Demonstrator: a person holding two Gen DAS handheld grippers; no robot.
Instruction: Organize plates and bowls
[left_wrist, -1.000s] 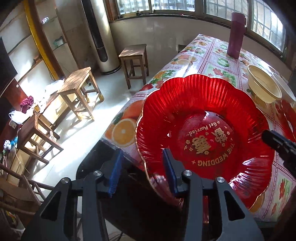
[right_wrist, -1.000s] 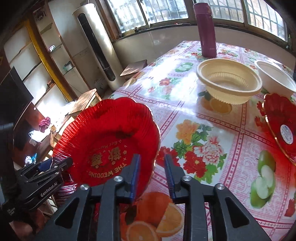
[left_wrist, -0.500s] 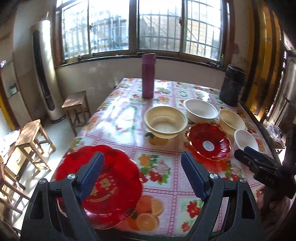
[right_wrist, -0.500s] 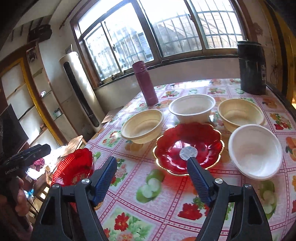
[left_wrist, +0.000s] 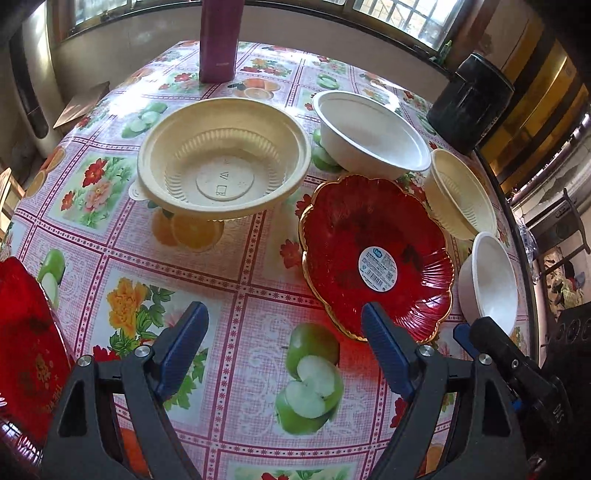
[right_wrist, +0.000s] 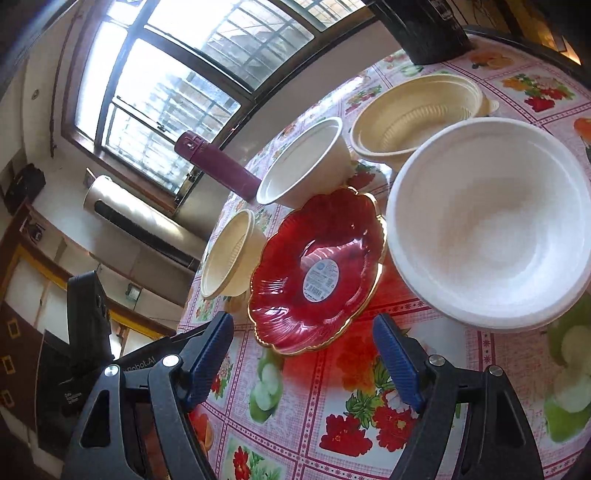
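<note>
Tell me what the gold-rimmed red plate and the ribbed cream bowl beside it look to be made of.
The red plate: likely glossy translucent plastic, going by its sharp highlights, moulded ribs and the red glow it casts on the cloth. The cream bowl: probably thin matte disposable plastic or pulp, with ribbed walls and moulded marks on its base.

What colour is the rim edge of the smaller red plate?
Gold, on the smaller red plate; clearest in the left wrist view.

- Gold-rimmed red scalloped plate (left_wrist: 373, 254), round sticker at its centre, lies flat right of centre in the left wrist view.
- Large cream ribbed bowl (left_wrist: 223, 158) sits upright, upper centre.
- White bowl (left_wrist: 369, 134) stands behind the plate.
- Second cream bowl (left_wrist: 460, 194) and small white bowl (left_wrist: 489, 280) stand along the right edge.
- Another red plate (left_wrist: 26, 332) with gold lettering lies lower left.
</note>
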